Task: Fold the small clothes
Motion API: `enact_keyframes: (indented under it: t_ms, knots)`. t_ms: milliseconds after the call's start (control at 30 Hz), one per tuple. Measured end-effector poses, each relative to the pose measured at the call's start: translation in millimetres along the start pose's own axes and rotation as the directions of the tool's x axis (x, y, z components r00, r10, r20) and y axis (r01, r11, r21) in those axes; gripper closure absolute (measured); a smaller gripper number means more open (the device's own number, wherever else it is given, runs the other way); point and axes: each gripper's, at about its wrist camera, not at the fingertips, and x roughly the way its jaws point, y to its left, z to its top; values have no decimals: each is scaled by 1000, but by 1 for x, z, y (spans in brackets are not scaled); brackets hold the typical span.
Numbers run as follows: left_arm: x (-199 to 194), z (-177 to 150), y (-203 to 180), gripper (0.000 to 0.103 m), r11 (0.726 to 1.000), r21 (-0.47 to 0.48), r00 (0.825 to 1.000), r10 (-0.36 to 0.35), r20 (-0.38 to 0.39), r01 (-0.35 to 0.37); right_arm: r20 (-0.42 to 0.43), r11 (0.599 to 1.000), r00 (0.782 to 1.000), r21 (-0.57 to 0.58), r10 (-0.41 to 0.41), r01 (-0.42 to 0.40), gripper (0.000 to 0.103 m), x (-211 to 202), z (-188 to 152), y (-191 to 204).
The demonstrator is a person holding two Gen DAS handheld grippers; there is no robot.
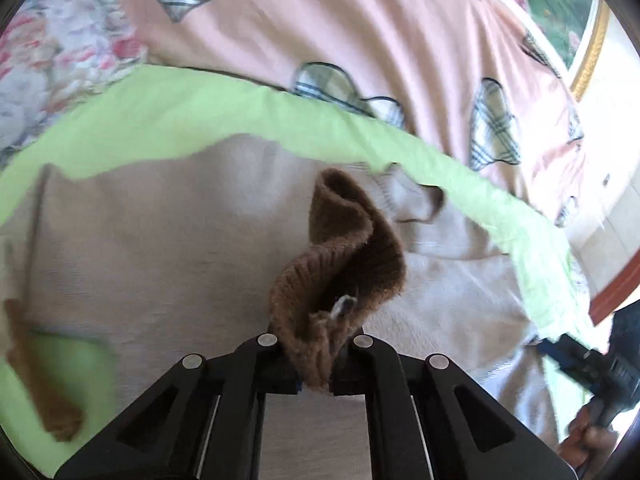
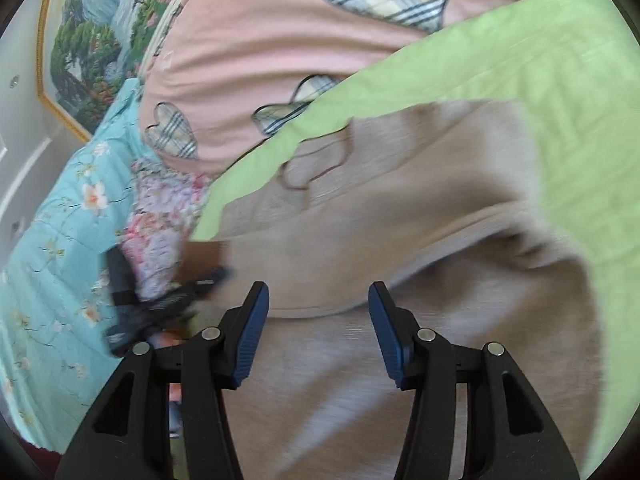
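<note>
The left gripper point(image 1: 314, 364) is clamped on a brown knit cuff point(image 1: 340, 248) at lower centre, lifted off the beige garment point(image 1: 168, 240) (spread on a green sheet point(image 1: 200, 120)). The right gripper point(image 2: 318, 320) stands half open over that garment, holding nothing.

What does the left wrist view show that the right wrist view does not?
Only the left wrist view shows its own gripper shut on a brown knitted cuff, and a second brown cuff at lower left. Only the right wrist view shows the right gripper open and empty, plus a turquoise floral quilt. Both share the beige garment on the green sheet and the pink heart-patterned cover.
</note>
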Motion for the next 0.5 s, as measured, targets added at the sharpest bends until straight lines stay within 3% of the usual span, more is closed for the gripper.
enact_keyframes:
  t_ms: [67,133,267,433,500]
  knots:
    - [12,-7,16,96,999,-19,997,41,-67,-42,9,999,999,23,-41,41,50,-6,9,-15]
    - [18,-13,28,90,998,-69,994,-10,-109,2,10,995,996,39,-89,89,50,-9,19,-29]
    - [14,-17,37,90,995,-93,995,-33,-95,24,11,980,981,48,-192,191,49,-4,49,-48]
    - [12,-23,26,92,999,-32,995,-11,-103,7,-91,956,954,35,-286,290,46,43,89,-73]
    - [10,-26,23,93,1000,-22,994,-16,-107,13,-138,958,949,16,-282,287,46,62,93,-77]
